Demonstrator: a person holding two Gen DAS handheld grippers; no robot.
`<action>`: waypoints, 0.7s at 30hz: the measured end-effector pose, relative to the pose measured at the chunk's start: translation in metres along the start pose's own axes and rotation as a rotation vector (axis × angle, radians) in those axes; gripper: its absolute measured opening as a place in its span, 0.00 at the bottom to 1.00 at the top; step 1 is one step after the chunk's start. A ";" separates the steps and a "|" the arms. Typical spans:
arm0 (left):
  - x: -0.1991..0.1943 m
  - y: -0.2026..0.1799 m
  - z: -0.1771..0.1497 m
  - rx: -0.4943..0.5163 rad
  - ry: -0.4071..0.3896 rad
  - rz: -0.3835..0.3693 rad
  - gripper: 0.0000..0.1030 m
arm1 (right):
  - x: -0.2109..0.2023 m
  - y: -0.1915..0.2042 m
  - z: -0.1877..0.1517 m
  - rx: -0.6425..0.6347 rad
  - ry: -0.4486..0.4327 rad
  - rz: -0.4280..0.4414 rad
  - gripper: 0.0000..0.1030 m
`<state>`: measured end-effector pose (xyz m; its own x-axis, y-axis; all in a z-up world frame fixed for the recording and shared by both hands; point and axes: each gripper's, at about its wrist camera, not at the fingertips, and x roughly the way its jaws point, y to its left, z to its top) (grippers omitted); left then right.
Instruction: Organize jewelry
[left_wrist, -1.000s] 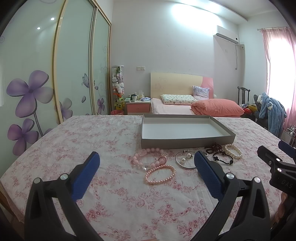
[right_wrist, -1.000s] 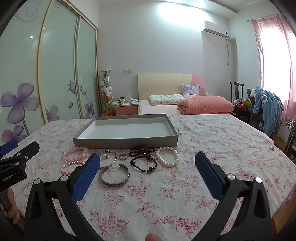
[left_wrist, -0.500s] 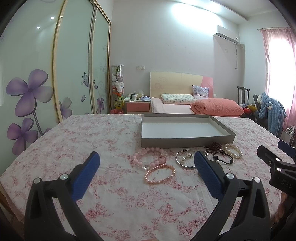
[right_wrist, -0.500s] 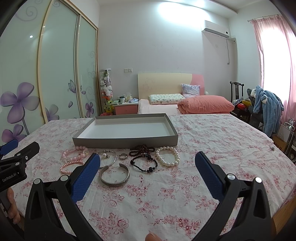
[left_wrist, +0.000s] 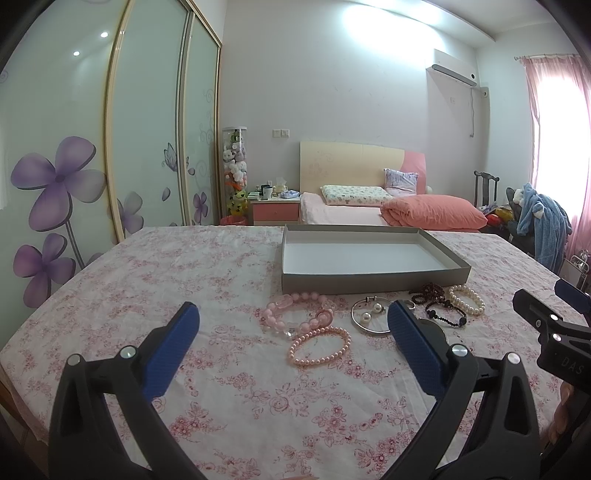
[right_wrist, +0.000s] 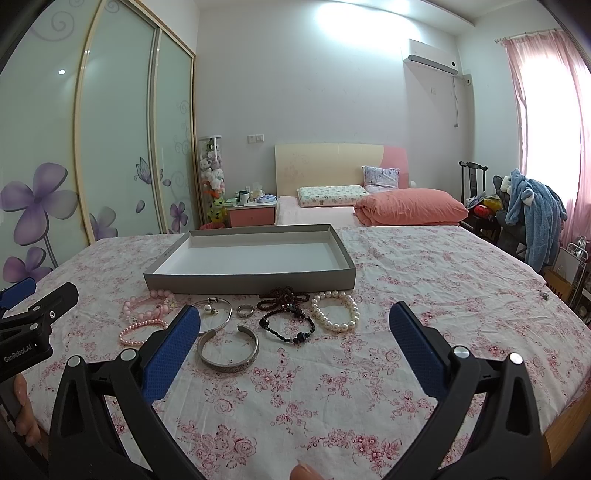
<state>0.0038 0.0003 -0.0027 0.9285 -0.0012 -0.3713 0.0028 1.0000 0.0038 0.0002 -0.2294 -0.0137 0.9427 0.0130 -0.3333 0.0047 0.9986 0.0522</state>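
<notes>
Both grippers hang over the near edge of the worktop, jaws spread wide, nothing between the blue pads

Left gripper: released, aimed at the pink pieces in centre frame. Right gripper: released too, framing the metal and dark pieces. Each shows up at the edge of the other's view, so they sit side by side, apart

Grey tray: mid frame, shallow, white floor bare. Likely the destination; nothing in it yet, so sorting looks not begun

Jewelry lies in a loose row just in front of the tray's near wall, probably laid out so every piece is reachable without crossing over the tray:
- chunky pink bead bracelet, closest to the tray on the left
- small pink pearl bracelet, nearer the camera, just beside it
- thin bangle with pearls
- small ring
- wide silver cuff, nearest the right gripper
- black bead bracelet, dark red bead strand behind it, the two touching or overlapping; cannot tell which
- white pearl bracelet, right end of the row

Hard to make out: in the left view the right pad covers the cuff and most of the ring. A clear bit beside the chunky pink beads, nature uncertain. Tiny object at far right on the cloth, unidentifiable
</notes>
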 end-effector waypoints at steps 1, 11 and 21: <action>0.000 0.000 0.000 0.000 0.000 0.000 0.96 | 0.000 0.000 0.000 0.000 0.001 0.000 0.98; 0.012 -0.002 -0.019 -0.011 0.044 -0.002 0.96 | 0.014 -0.007 0.001 0.016 0.056 0.007 0.98; 0.045 0.011 -0.016 -0.051 0.204 -0.061 0.96 | 0.075 -0.049 0.012 0.116 0.299 -0.023 0.60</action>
<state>0.0397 0.0113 -0.0341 0.8326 -0.0665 -0.5498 0.0334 0.9970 -0.0699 0.0745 -0.2780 -0.0300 0.8023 0.0225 -0.5965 0.0788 0.9866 0.1431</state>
